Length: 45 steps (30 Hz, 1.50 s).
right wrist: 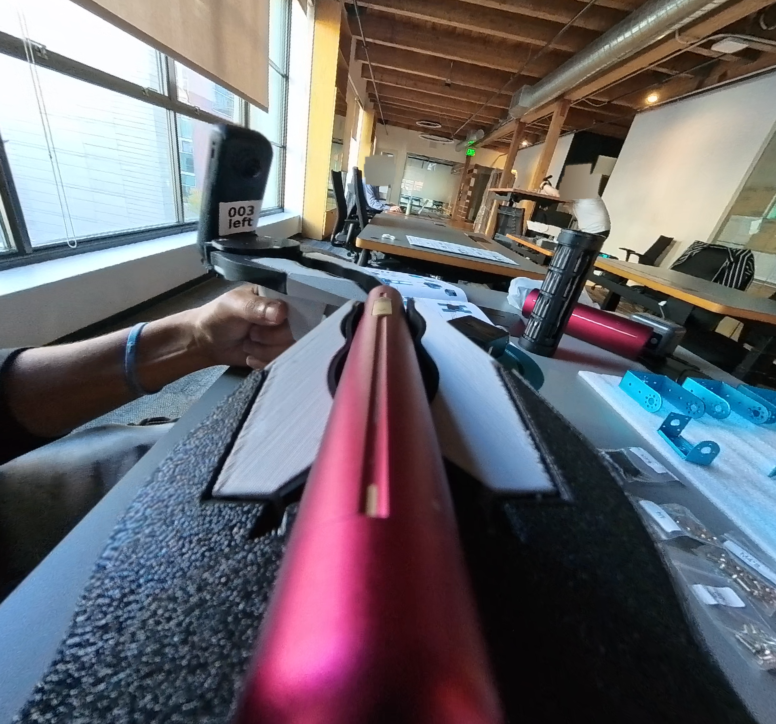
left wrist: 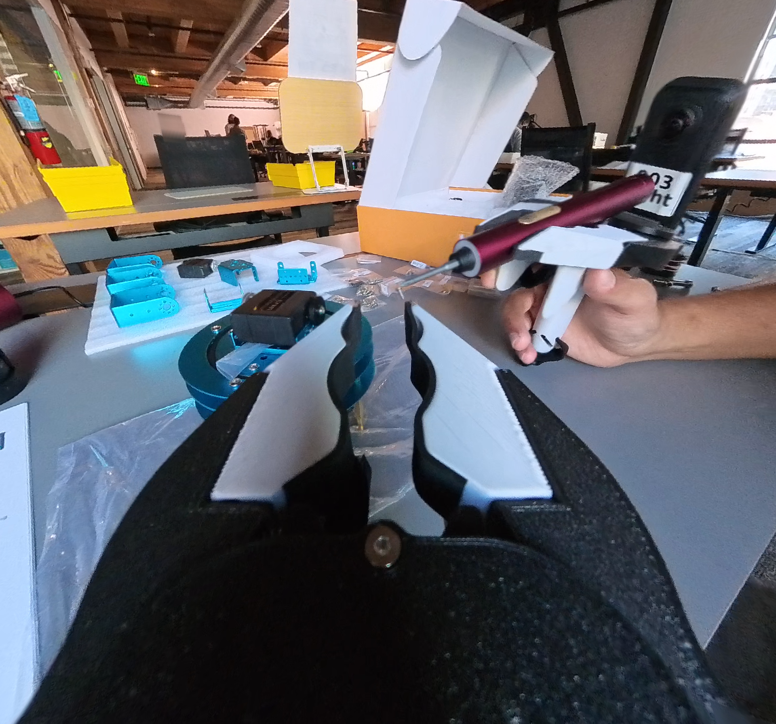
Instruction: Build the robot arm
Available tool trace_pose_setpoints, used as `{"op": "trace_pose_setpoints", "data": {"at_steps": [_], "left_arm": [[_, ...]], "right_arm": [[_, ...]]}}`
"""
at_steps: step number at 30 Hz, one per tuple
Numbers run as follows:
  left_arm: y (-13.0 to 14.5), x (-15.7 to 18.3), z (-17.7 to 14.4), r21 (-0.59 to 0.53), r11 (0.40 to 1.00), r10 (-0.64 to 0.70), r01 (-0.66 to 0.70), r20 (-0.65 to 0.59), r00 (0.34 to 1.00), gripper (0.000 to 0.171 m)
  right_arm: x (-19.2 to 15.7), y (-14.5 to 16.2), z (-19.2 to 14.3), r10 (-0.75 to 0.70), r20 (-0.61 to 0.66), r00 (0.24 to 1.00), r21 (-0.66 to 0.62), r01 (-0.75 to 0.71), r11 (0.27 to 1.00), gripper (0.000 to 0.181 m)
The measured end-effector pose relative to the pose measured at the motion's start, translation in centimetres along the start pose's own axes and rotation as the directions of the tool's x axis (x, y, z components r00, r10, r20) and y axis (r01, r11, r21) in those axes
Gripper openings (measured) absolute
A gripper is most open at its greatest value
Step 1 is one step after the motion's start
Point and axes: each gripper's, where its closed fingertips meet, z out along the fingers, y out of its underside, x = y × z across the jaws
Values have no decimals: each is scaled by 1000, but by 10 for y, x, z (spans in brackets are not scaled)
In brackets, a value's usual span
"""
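Left gripper (left wrist: 382, 305) has its fingers apart with nothing between them, tips hanging just over the grey table (left wrist: 588, 431). Right beside the left fingertip sits a black servo (left wrist: 277, 317) mounted on a round teal base (left wrist: 201, 368), with clear plastic wrap (left wrist: 126, 473) spread under and around it.

Right gripper (right wrist: 384, 305) is clamped on a maroon screwdriver (right wrist: 369, 494), which runs straight down the middle between its fingers. From the left wrist view the screwdriver's bit (left wrist: 424, 275) points down and left, tip just above some small bags of screws (left wrist: 369, 288), and a hand (left wrist: 596, 326) wraps the handle.

Further out there's a white foam sheet (left wrist: 100, 326) carrying blue brackets (left wrist: 138, 288), and behind the bags an open box (left wrist: 403, 229), orange outside and white inside, with its lid tipped up. In the right wrist view a black ribbed cylinder (right wrist: 558, 288) stands upright, touching or just in front of a maroon tube (right wrist: 588, 321) lying on its side. Can't tell what either one is.
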Motion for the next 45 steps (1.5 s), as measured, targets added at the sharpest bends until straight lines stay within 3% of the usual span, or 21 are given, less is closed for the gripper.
{"op": "trace_pose_setpoints", "data": {"at_steps": [11, 18, 26, 32, 34, 37, 40, 45], "left_arm": [[4, 7, 4, -29, 999, -26, 24, -69, 997, 16], [1, 5, 2, -11, 999, -35, 34, -64, 997, 0], [-6, 6, -3, 47, 999, -8, 12, -68, 998, 0], [0, 8, 3, -4, 1000, 3, -3, -63, 998, 4], [1, 4, 4, -11, 999, 46, -46, -9, 999, 26], [3, -2, 5, -33, 979, 202, -200, 118, 972, 26], [7, -4, 7, -86, 927, 374, -364, 214, 902, 23], [14, -3, 11, -159, 861, 509, -484, 252, 823, 19]], "right_arm": [[-4, 2, 1, -24, 19, 1000, -17, 24, 1000, 21], [-3, 2, 0, -21, 13, 1000, -18, 22, 1000, 21], [2, -7, -6, 17, 15, 1000, 10, -17, 1000, 18], [6, -3, -10, 76, 46, 996, -18, -76, 997, 23], [5, -3, -10, 92, 52, 994, -16, -91, 996, 22], [5, -3, -9, 91, 50, 995, -18, -90, 996, 22], [3, -2, -8, 92, 51, 994, -21, -91, 996, 22], [3, -1, -8, 104, 52, 993, -23, -103, 994, 22]]}}
